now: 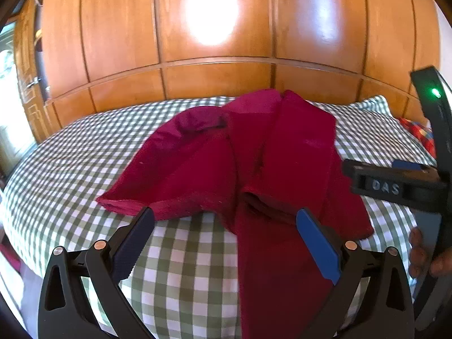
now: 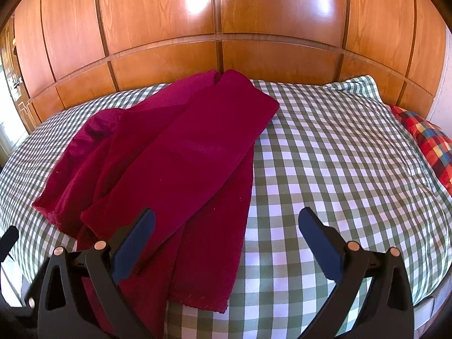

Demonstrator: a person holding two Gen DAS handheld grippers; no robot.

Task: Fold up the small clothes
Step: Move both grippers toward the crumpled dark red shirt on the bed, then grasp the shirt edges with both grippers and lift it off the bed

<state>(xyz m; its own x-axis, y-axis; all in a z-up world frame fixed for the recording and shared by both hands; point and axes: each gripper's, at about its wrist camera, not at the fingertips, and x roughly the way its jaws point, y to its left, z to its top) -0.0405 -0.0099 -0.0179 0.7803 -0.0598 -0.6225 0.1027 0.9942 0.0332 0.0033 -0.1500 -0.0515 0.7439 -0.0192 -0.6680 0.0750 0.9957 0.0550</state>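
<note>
A dark red garment [image 1: 254, 163] lies crumpled and partly folded over itself on the green-and-white checked bed cover [image 1: 70, 163]. One long strip of it runs toward the near edge of the bed. My left gripper [image 1: 226, 220] hovers open just in front of the garment's near folds, nothing between its blue fingers [image 1: 135, 243]. In the right wrist view the same garment [image 2: 175, 152] lies left of centre. My right gripper [image 2: 226, 223] is open above the cover, its left finger over the cloth's near edge. The right gripper's black body [image 1: 395, 183] shows at the right of the left wrist view.
A glossy wooden panelled wall [image 2: 226, 28] stands behind the bed. A red multicoloured checked pillow [image 2: 426, 147] lies at the far right. A person's fingers [image 1: 423, 251] hold the right tool. Bare checked cover [image 2: 339, 155] spreads to the right of the garment.
</note>
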